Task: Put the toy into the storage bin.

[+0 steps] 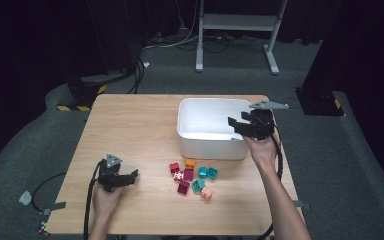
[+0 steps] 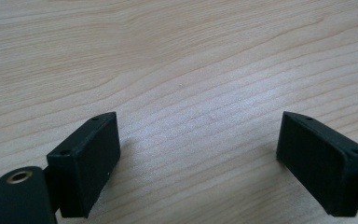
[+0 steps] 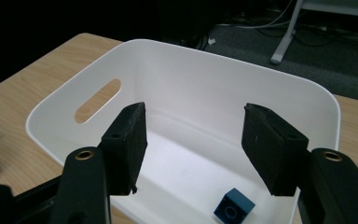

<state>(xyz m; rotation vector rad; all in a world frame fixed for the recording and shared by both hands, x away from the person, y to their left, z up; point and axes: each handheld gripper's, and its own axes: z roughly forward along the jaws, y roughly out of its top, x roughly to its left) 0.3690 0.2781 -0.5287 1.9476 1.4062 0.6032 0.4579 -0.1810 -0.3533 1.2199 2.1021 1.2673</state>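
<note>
One blue brick [image 3: 233, 208] sits in the white bin [image 3: 307, 93]; both the right gripper [image 3: 196, 140] and the left gripper [image 2: 200, 158] gape empty, so reaching into the tight brick pile [image 1: 192, 177] could scatter neighbours.

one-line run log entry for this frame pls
right tongs: open, empty, over white bin | blue brick: in bin | left tongs: open, empty, over table | loose bricks: on table

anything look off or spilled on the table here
Nothing stands out. The white bin sits upright on the table with one blue block lying inside. The other colored blocks lie in a loose cluster in front of the bin. Both claws, left and right, are open and empty.
</note>
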